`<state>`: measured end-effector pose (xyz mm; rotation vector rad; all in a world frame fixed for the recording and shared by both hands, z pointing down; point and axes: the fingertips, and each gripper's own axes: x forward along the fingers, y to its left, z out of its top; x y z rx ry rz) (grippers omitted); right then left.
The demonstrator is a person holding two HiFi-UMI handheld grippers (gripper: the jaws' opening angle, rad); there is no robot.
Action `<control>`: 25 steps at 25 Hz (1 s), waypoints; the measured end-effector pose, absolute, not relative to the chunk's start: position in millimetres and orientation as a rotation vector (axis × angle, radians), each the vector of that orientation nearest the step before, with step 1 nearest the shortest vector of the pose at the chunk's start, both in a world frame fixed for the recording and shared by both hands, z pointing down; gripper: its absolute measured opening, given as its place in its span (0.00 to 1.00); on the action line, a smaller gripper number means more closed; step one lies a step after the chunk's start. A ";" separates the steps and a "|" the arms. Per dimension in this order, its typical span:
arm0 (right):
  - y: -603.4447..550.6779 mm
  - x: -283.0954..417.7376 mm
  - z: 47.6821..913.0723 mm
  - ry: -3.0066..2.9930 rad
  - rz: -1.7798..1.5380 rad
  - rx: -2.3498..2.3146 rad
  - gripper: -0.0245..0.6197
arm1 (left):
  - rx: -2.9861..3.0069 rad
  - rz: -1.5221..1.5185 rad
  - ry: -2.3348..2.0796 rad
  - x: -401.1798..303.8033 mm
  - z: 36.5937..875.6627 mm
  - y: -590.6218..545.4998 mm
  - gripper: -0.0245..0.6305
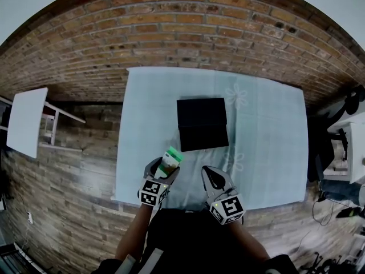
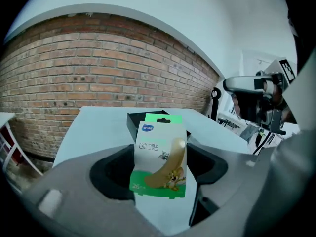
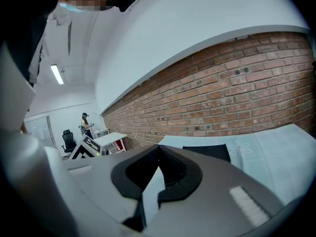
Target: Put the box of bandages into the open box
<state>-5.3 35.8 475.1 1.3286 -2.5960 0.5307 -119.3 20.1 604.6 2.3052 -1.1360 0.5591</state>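
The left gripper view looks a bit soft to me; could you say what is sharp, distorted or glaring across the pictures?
In the left gripper view the box of bandages is fairly sharp and the brick wall bows from the wide lens; in the head view the table is evenly lit without glare and the open box reads as near black.

office: white desks (image 3: 111, 137), swivel chair (image 3: 66, 140)

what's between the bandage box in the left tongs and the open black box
Only bare pale-blue tablecloth; the head view shows nothing else between the bandage box and the open black box.
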 end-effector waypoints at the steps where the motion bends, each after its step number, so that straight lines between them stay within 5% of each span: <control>1: 38.3 -4.1 474.3 -2.597 0.527 1.332 0.04 | 2.314 0.541 -1.148 -117.6 599.6 22.2 0.56; 25: 90.6 53.6 448.3 -2.637 0.424 1.386 0.04 | 2.396 0.309 -1.358 -52.4 518.2 74.0 0.56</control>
